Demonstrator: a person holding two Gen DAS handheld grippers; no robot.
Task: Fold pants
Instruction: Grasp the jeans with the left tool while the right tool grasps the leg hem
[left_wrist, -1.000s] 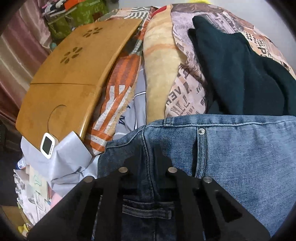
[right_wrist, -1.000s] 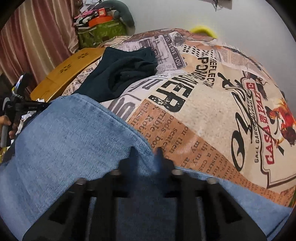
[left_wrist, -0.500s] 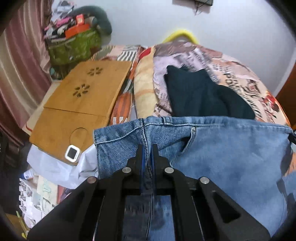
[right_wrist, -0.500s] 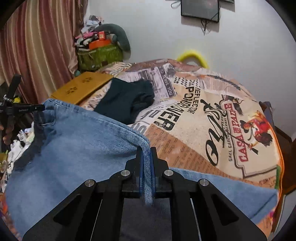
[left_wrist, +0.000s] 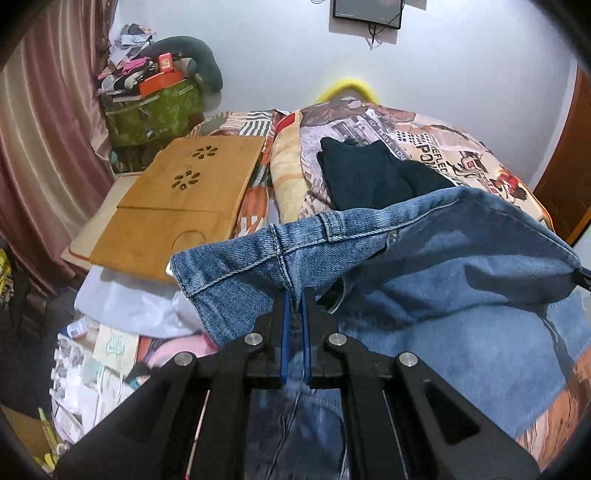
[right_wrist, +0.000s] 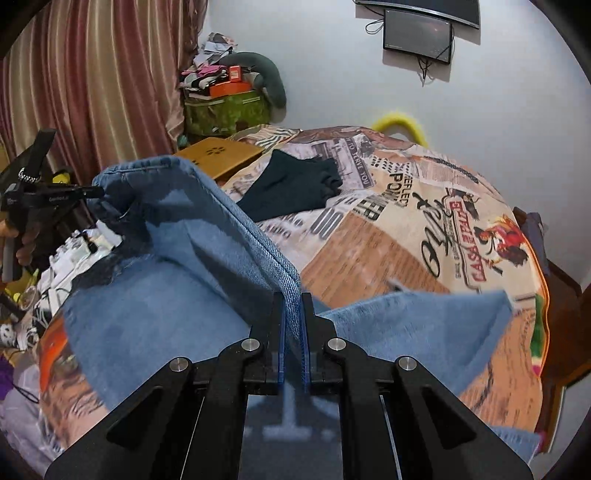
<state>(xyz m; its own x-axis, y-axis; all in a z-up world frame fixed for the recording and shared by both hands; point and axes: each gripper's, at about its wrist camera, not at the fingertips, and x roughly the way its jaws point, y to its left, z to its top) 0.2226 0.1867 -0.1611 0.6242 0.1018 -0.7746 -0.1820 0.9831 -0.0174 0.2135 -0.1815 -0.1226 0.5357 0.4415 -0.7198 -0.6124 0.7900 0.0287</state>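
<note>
Aloft, jeans (left_wrist: 461, 266) clamped between both grippers

A bed under a newspaper-print cover (right_wrist: 424, 229) carries a dark folded garment (right_wrist: 291, 188) far left; blue jeans (right_wrist: 155, 317) drape its near side.

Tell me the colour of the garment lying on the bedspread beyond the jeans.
Dark teal, nearly black garment; the right wrist view shows it best.

blue denim pants (left_wrist: 436, 266) lifting higher off the printed bedspread (right_wrist: 406, 236) | waistband rising toward the left edge | fold edge tightening between both grippers | lower leg swinging free
</note>
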